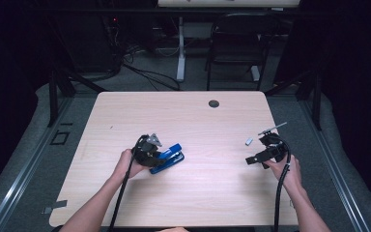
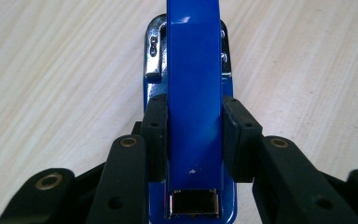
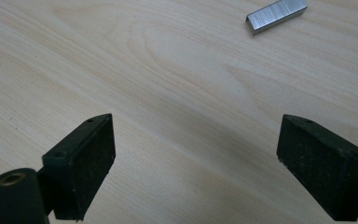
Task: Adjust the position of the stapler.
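Blue metal-and-plastic stapler (image 2: 195, 93), rigid, glossy, slip-prone: pinched mid-body by left gripper (image 2: 195, 135); right gripper (image 3: 196, 158) spread, empty, near staple strip (image 3: 276, 15).

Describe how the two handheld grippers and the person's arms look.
Both the left gripper and the right gripper are black, each with two jointed jaws, brass-coloured pivot pins and flat rectangular pads. The left carries a grey three-cornered plate on top, the right a grey flat plate. A thick black cable trails from each back along the forearm. The forearms are bare, with no sleeves in view.
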`<state>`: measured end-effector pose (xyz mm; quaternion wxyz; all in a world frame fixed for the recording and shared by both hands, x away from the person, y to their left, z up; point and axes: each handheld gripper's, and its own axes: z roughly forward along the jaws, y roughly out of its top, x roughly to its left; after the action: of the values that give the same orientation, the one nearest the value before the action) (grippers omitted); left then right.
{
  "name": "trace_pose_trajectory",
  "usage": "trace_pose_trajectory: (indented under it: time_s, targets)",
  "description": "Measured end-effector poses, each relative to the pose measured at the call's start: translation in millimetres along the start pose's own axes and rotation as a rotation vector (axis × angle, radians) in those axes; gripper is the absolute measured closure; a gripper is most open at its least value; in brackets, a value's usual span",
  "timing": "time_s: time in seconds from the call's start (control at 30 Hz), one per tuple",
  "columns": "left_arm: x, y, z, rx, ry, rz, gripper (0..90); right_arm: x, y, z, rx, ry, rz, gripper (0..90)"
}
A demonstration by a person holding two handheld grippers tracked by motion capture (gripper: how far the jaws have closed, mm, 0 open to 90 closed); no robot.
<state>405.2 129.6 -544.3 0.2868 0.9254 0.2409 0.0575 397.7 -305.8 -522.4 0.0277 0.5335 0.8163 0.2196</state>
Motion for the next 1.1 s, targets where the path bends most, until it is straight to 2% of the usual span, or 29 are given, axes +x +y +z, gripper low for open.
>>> trace_pose_trajectory:
  time_s: [0.23,0.77,0.8,1.03,1.07,1.1]
  targets:
    - [-11.3,3.9,4.5,0.0,-0.038,0.076,66.0,0.3,0.0,0.6,0.002,-0.002,-0.004,11.3]
    - [-32.7,13.6,15.7,-0.013,-0.12,0.217,66.0,1.9,0.7,1.1,0.012,-0.003,-0.01,11.6]
    - [-33.9,13.8,16.2,-0.017,-0.122,0.217,66.0,1.8,0.6,1.3,0.012,-0.013,-0.018,11.7]
    - [-38.2,15.3,17.4,-0.016,-0.152,0.266,66.0,3.8,0.8,3.1,0.006,0.001,-0.013,11.7]
    - [-37.9,15.3,17.6,-0.018,-0.161,0.269,66.0,2.7,1.1,2.4,0.025,-0.006,-0.03,11.7]
    - [-37.5,15.6,17.1,-0.01,-0.174,0.278,66.0,3.6,1.0,3.1,0.017,-0.004,-0.02,11.7]
